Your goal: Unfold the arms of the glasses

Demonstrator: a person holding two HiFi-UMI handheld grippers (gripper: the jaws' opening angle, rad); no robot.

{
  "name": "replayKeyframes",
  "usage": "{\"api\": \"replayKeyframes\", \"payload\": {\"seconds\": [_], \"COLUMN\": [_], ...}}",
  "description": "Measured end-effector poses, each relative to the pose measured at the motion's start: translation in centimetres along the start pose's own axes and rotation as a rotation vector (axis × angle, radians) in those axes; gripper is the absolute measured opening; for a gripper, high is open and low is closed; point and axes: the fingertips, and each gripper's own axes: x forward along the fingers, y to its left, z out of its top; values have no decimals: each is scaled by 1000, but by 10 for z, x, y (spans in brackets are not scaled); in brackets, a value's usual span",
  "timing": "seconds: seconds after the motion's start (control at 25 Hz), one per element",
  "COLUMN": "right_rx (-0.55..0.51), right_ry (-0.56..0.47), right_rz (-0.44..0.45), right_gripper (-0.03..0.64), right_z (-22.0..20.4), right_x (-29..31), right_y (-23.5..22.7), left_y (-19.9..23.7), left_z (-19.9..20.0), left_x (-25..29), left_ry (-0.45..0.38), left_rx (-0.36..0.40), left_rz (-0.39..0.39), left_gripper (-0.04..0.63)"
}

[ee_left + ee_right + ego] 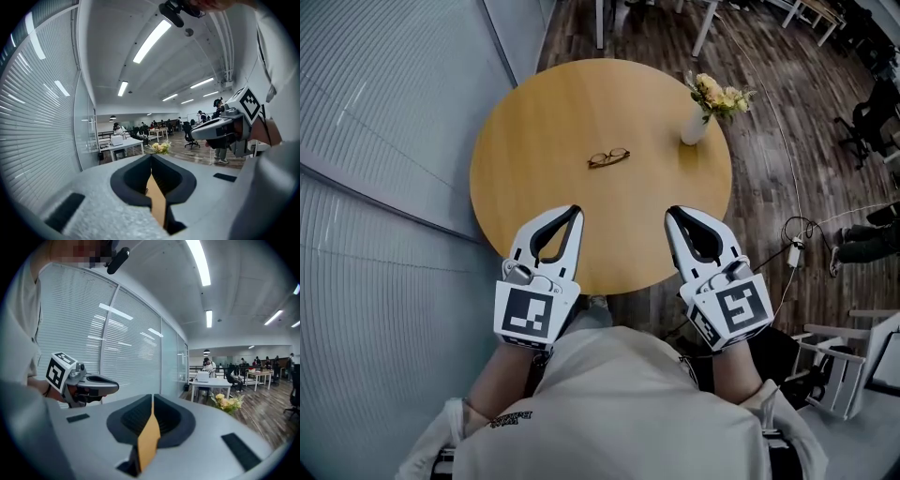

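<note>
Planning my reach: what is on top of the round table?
Glasses lie near the middle of the table; a white vase of flowers stands by its far right edge. The left claw and right claw cover part of the near edge.

In the head view I hold the left gripper (575, 212), a white plastic two-jaw tool with black inner pads, at the lower centre-left. The matching right gripper (671, 213) sits at the lower centre-right. The two are side by side and well apart, both pointing toward the top of the frame. On each the jaws are pressed together at the tips, as both gripper views show plainly. My bare left forearm (506, 386) and right forearm (733, 371) run down from them into cream sleeves (785, 419) near the bottom edge.
</note>
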Motion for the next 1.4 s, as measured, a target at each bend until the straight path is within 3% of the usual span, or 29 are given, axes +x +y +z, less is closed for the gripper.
{"api": "replayKeyframes", "payload": {"seconds": [0.44, 0.64, 0.84, 1.0, 1.16, 1.4], "right_rx": [-54, -58, -37, -36, -37, 23], "right_ry": [17, 25, 45, 55, 65, 65], "right_rz": [-51, -70, -67, -48, -30, -3], "right_gripper": [37, 37, 37, 37, 37, 37], "right_z": [16, 15, 7, 2, -2, -11], "right_x": [65, 75, 81, 84, 89, 98], "right_y": [-12, -20, -26, -32, -41, -62], "left_y": [55, 67, 69, 68, 72, 58], "left_z": [-5, -14, -24, -20, -28, -48], "left_x": [26, 33, 42, 49, 61, 92], "left_ry": [-27, -11, 15, 18, 51, 162], "left_rx": [-10, -11, 42, 3, 49, 105], "left_rz": [-34, -33, -45, -10, 18, -32], "left_gripper": [23, 23, 23, 23, 25, 26]}}
